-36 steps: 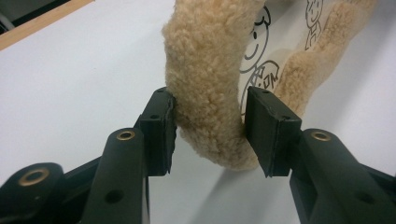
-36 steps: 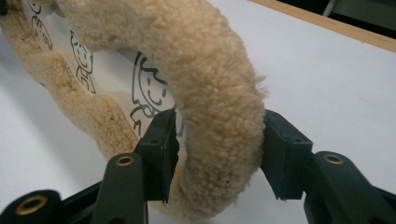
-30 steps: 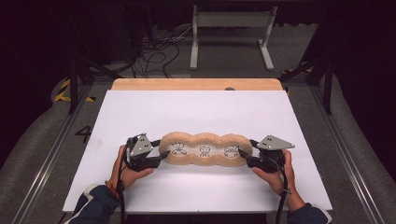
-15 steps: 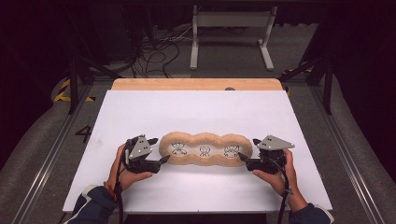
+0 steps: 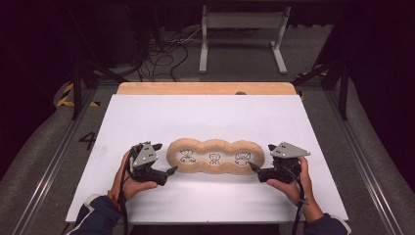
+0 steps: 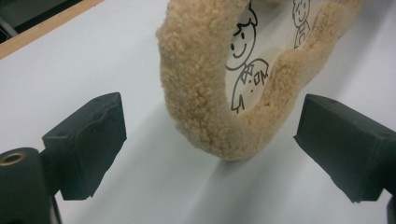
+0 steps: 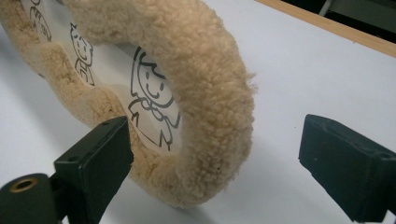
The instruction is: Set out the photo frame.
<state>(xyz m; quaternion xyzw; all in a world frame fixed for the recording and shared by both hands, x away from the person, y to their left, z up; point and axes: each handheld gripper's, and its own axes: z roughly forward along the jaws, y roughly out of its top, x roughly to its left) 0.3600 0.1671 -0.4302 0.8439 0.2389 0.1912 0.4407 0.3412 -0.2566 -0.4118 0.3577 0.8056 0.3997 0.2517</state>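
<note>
Release step judged just done: long tan fleecy three-lobed cushion [image 5: 215,156] with cartoon-figure panels lying mid-sheet on white table cover [image 5: 205,117], left gripper [image 5: 171,171] at nine o'clock, right gripper [image 5: 253,167] at three, jaws just spread wide, pads clear; next, likely backing both away.

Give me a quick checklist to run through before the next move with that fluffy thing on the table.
1. Fluffy frame lying flat on the white table: ok.
2. Left gripper open, its jaws just opened, fleece end between them but untouched: ok.
3. Right gripper open, its jaws just opened, clear of the fleece: ok.
4. Both grippers lined up at the frame's two ends: ok.
5. Three cartoon drawings facing up: ok.
6. Frame's underside clean: cannot tell.
</note>
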